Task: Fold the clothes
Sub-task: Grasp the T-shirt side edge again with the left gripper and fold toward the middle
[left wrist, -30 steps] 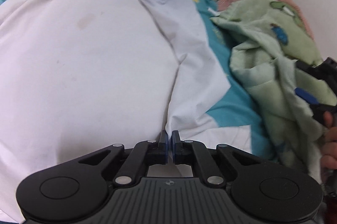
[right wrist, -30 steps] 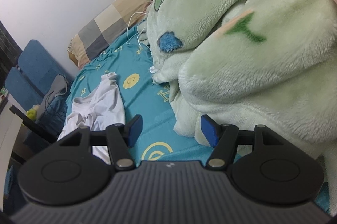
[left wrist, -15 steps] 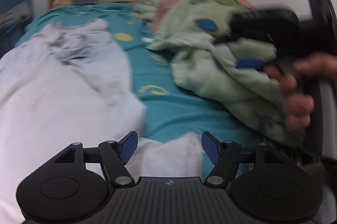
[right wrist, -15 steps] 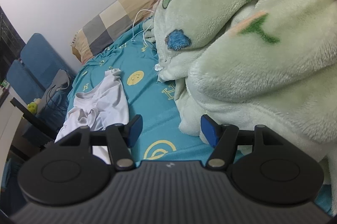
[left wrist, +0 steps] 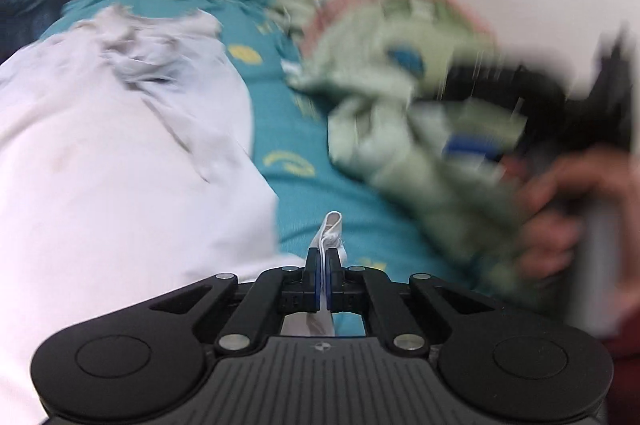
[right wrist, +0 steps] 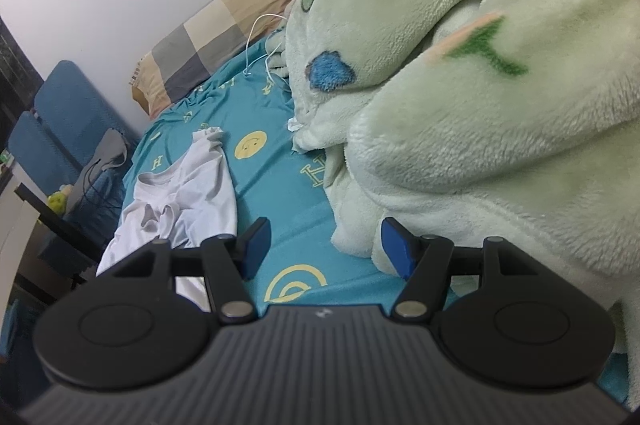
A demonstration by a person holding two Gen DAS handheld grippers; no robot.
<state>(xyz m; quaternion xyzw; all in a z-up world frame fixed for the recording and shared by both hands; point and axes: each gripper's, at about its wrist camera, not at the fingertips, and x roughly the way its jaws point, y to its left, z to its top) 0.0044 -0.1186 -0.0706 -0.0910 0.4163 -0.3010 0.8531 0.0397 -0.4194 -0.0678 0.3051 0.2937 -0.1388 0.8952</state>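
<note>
We see a bed (right wrist: 280,185) with a teal sheet, and on it the largest thing is a green fleece blanket (right wrist: 460,129), heaped on the right side. In the left wrist view the same blanket (left wrist: 400,97) looks blurred. A checked pillow (right wrist: 212,45) lies at the far end of the bed, against the wall.

The white shirt (left wrist: 120,153) is spread over the left part of the sheet, with its wrinkled collar end toward the pillow. In the right wrist view we see the shirt (right wrist: 184,197) on the left, just beyond the left finger of that claw.

Our left claw (left wrist: 322,265) is pressed together on a thin fold of the shirt's near edge; a small piece of white cloth stands up just past the fingertips. The main part of the shirt lies to the left of this claw.

Our right claw (right wrist: 324,245) is wide apart and holds nothing. It hangs over the bare sheet, between the shirt and the blanket. Its right finger is very near the blanket, but we cannot tell if it touches. In the left wrist view, a blurred hand (left wrist: 576,213) grips this tool.
</note>
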